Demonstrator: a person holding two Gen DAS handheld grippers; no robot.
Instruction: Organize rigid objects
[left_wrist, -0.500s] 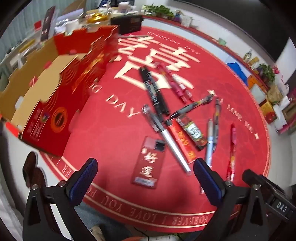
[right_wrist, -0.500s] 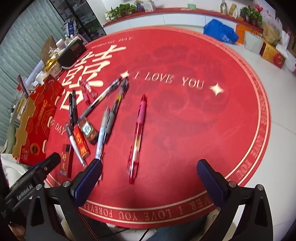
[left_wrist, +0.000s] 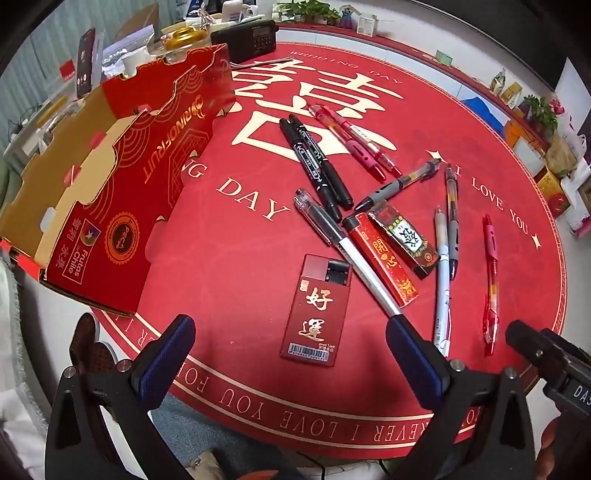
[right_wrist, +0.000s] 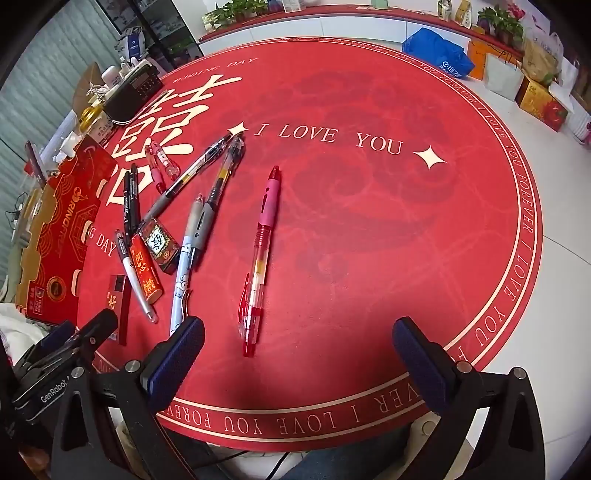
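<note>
Alignment between tool and target decides the coming move. The left gripper (left_wrist: 290, 358) hangs over the near edge of the red mat (left_wrist: 229, 273), pitched steeply downward, jaws spread fully apart and holding nothing. Directly ahead of it, centred between the two fingers, lies the flat red lighter (left_wrist: 316, 308). Its long axis runs almost straight away from the gripper, so the jaws already straddle its narrow width; a descent forward and down would probably suffice without a wrist roll.

Just ahead and to the right of the lighter lies the silver pen (left_wrist: 347, 251), set diagonally, its near end just beside the right finger (left_wrist: 410, 350). This is the likely point of interference: a closing finger could catch the pen tip.

The open red carton (left_wrist: 122, 206), presumably the container, stands ahead and to the left of the left gripper, near enough for a short carry.

The right gripper (right_wrist: 297, 356) is likewise wide apart and empty. The pink-and-red pen (right_wrist: 258, 258) lies just ahead of it, slightly left of centre, long axis pointing nearly away from the tool. The lighter (right_wrist: 119, 306) sits far to its left, beyond the left gripper body (right_wrist: 62, 354).

Judgement: the left gripper is the nearer tool for the lighter and carton; the right gripper suits the pink-and-red pen.
</note>
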